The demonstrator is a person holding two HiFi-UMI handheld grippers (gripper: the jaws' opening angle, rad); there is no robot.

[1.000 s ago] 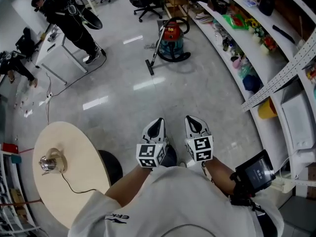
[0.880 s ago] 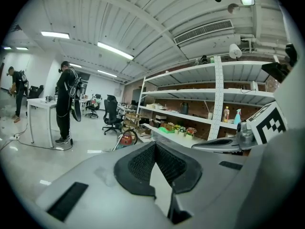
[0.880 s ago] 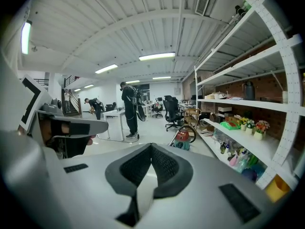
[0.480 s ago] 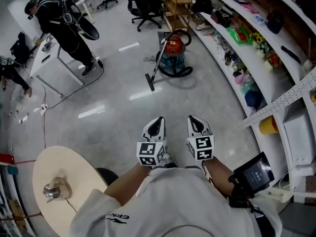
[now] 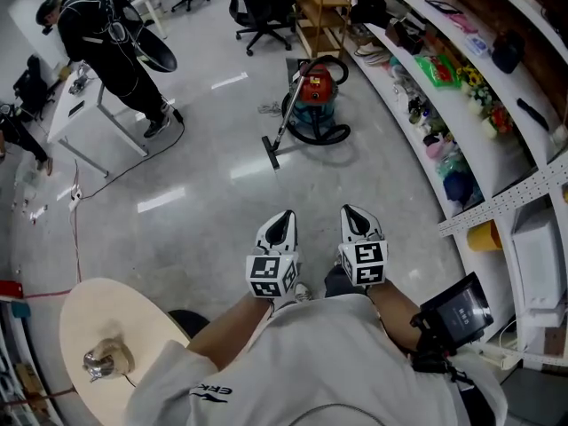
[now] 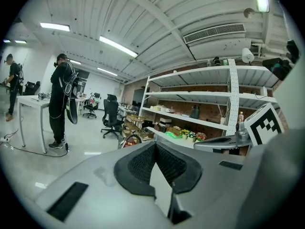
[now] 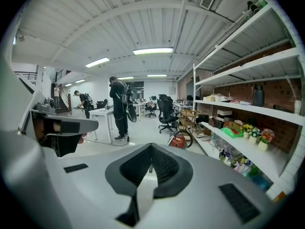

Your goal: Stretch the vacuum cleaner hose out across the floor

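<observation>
1. While both tools hang empty in front of me, the left claw (image 5: 282,223) has its pads pressed together on nothing, and the right claw (image 5: 352,218) is pressed together the same way. Each gripper view shows the ribbed pads meeting with nothing between them.
2. The vacuum cleaner (image 5: 312,91) stands well apart from both claws. It is toward the far edge of the floor (image 5: 204,211), close to the side where the shelving (image 5: 417,78) runs.
3. From the claws it lies straight ahead and a little toward the shelving side, so I judge the right claw slightly better lined up. Neither is near it.
4. The hose (image 5: 327,135) is not laid out: it loops over the top of the machine and curls round its base, so it has no long axis yet. The wand (image 5: 282,114) slants away from the shelving down to the floor head (image 5: 269,147), on the open side of the floor.
5. Only the head view shows me the wand, the floor head and the curl of hose on the floor.
6. The right gripper view gives a level look at the red body and the hoop of hose just past the claw tip. The left gripper view catches only a sliver of them beside the jaw edge.
</observation>
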